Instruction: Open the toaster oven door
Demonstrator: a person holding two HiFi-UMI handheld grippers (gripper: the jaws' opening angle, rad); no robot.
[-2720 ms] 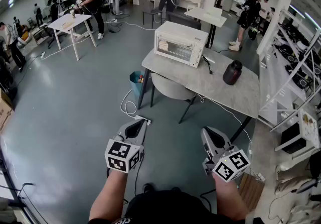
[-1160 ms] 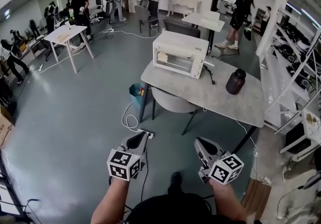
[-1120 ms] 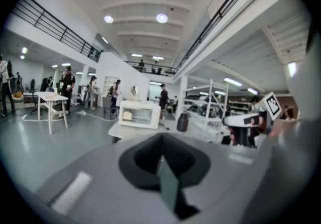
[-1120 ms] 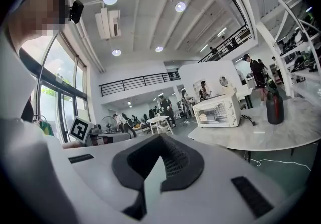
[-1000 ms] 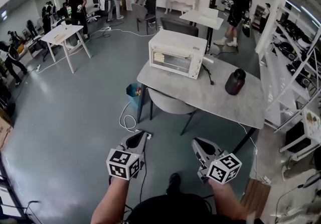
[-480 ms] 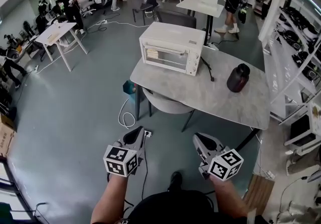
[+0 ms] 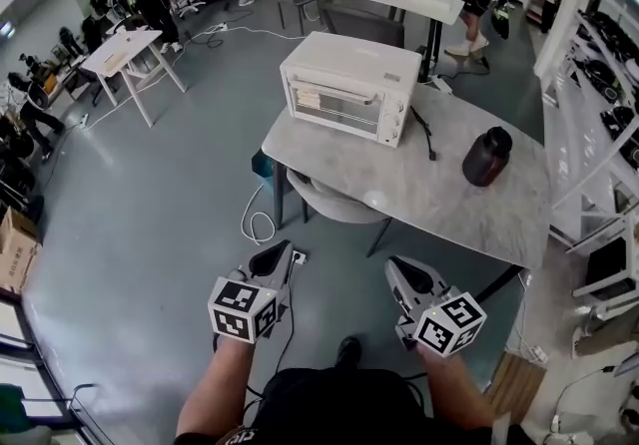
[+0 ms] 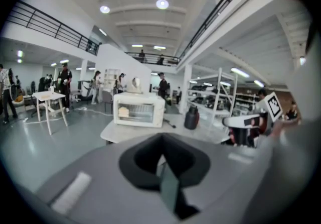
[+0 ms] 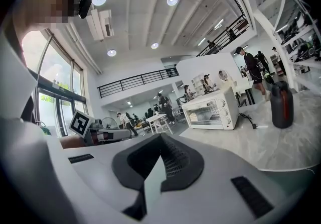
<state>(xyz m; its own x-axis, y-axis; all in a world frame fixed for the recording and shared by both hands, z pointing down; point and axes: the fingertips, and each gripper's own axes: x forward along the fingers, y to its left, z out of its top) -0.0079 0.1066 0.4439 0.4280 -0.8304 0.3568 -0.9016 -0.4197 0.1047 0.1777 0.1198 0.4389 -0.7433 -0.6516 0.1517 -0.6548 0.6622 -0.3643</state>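
Nothing of the task was done yet. The cream-white boxy toaster oven sat on the pale grey stone-look table, its glass door shut. The left gripper and right gripper, jaws together and empty, hung well short of it.

Bright, even light falls from round ceiling lamps and, in the right gripper view, from tall windows (daylight there). Shadows under the table are soft. The head view shows the toaster oven crisply; the left gripper view is hazy. Fisheye distortion bends every edge, and both gripper views have black corners.
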